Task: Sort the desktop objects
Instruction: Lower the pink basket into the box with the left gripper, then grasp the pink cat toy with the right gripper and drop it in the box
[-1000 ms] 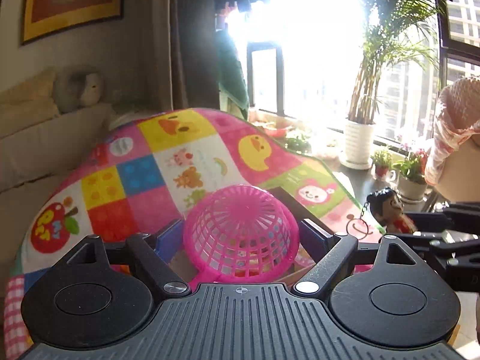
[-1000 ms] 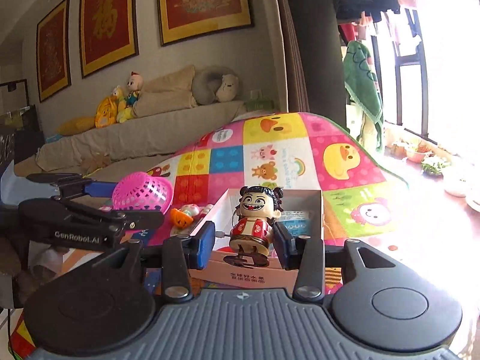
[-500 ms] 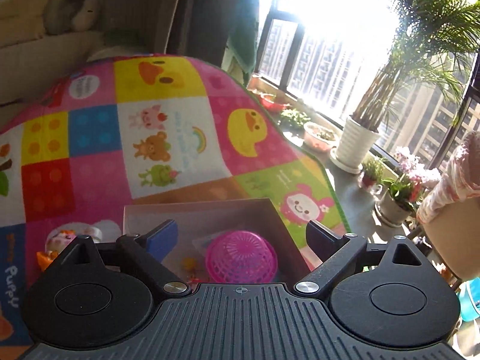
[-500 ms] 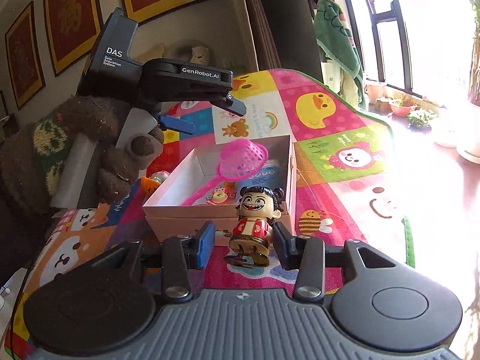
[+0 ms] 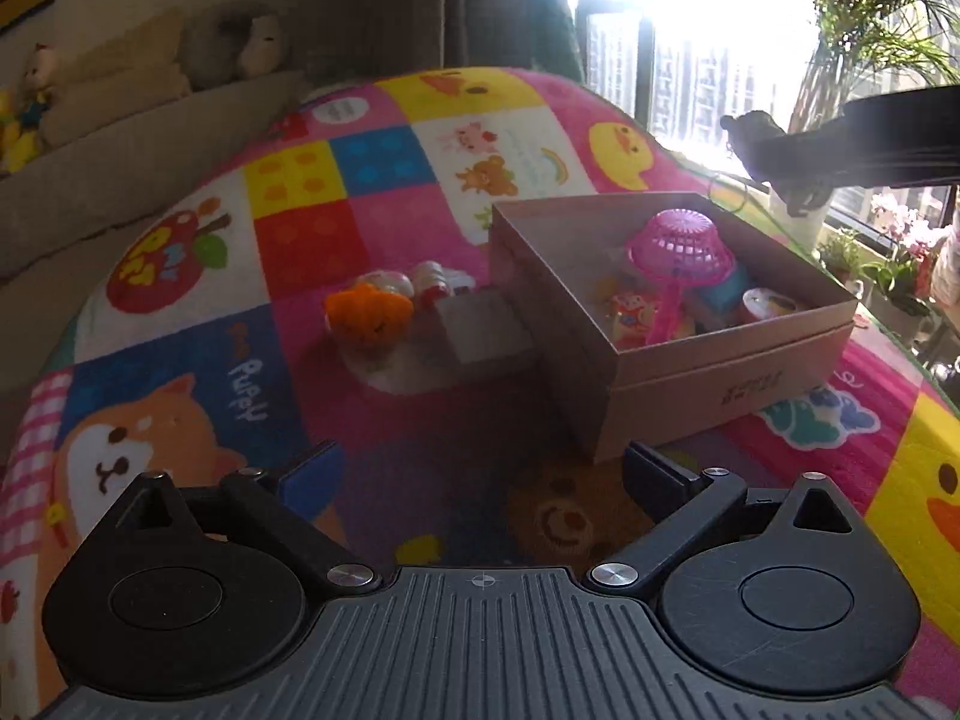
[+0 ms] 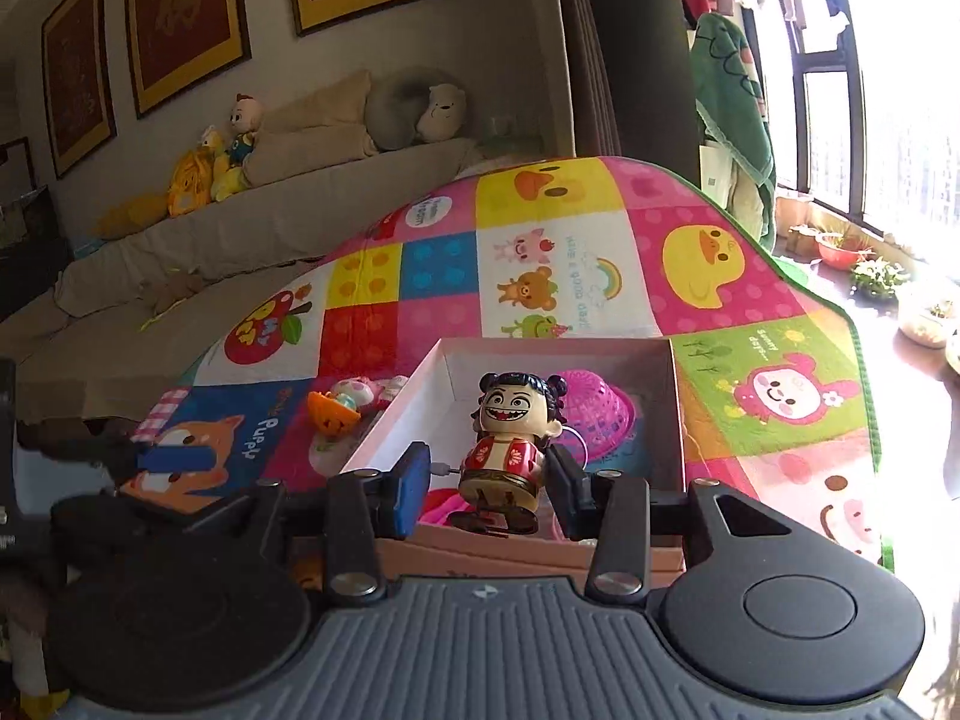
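Doll front and centre in the right wrist view, a grinning wind-up figure with black hair buns and a red top, pinched between the two fingers of the right gripper, which is closed on its body just above the near edge of the cardboard box. Look past it, right of the doll's head, and the pink basket lies inside that box. Over in the left wrist view, the left gripper has its fingers spread wide apart with nothing between them, low in the frame above the play mat. Box sits right of centre there, open on top, with the pink basket mouth-down inside and its handle running toward the near wall, among a few small toys I can't make out. Left of the box, on the mat, an orange toy rests beside a white and pink one. At the upper right of that frame the doll shows as a dark silhouette against the bright window.
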`<state>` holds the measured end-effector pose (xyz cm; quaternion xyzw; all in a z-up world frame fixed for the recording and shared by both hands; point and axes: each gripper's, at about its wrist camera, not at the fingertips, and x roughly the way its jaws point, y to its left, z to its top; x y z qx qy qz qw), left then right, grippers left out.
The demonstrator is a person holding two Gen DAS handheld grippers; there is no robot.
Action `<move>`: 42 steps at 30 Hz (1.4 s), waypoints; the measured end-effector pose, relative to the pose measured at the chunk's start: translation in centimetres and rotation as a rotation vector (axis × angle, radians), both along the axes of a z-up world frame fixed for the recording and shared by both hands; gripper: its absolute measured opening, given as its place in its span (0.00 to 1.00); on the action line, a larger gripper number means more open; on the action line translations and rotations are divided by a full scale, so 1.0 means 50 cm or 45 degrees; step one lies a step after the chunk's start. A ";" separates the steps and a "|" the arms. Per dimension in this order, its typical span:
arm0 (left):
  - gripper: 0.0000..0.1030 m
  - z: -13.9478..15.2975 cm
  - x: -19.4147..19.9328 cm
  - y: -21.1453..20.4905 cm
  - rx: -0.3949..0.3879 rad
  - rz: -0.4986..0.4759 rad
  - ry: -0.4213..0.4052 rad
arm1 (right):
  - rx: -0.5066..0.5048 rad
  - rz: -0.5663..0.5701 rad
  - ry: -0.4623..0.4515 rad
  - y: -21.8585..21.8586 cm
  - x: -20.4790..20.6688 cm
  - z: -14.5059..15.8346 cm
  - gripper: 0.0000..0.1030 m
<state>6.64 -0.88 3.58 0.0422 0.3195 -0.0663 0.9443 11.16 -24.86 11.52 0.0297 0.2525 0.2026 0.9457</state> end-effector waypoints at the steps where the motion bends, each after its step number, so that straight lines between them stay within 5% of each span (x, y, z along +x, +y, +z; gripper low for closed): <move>1: 0.99 -0.010 -0.008 0.009 0.000 0.016 0.003 | -0.003 0.003 0.003 0.016 0.026 0.006 0.41; 9: 1.00 -0.059 -0.012 0.109 -0.083 0.228 0.057 | -0.120 0.067 0.117 0.155 0.130 0.005 0.44; 16: 1.00 -0.061 -0.024 0.152 -0.273 0.236 0.039 | -0.190 0.196 0.330 0.310 0.214 -0.010 0.44; 20: 1.00 -0.062 -0.025 0.157 -0.301 0.225 0.040 | -0.275 0.186 0.444 0.417 0.283 -0.049 0.61; 24: 1.00 -0.063 -0.030 0.150 -0.277 0.206 0.045 | -0.441 0.101 0.423 0.522 0.344 -0.088 0.67; 31: 1.00 -0.065 -0.030 0.154 -0.286 0.203 0.046 | -0.479 0.057 0.558 0.558 0.422 -0.149 0.74; 36: 1.00 -0.064 -0.030 0.153 -0.283 0.200 0.045 | -0.499 0.127 0.576 0.561 0.403 -0.159 0.60; 38: 1.00 -0.064 -0.031 0.152 -0.280 0.192 0.046 | -0.489 0.201 0.612 0.550 0.383 -0.160 0.41; 42: 1.00 -0.065 -0.035 0.148 -0.271 0.155 0.054 | -0.469 0.414 0.706 0.516 0.303 -0.158 0.38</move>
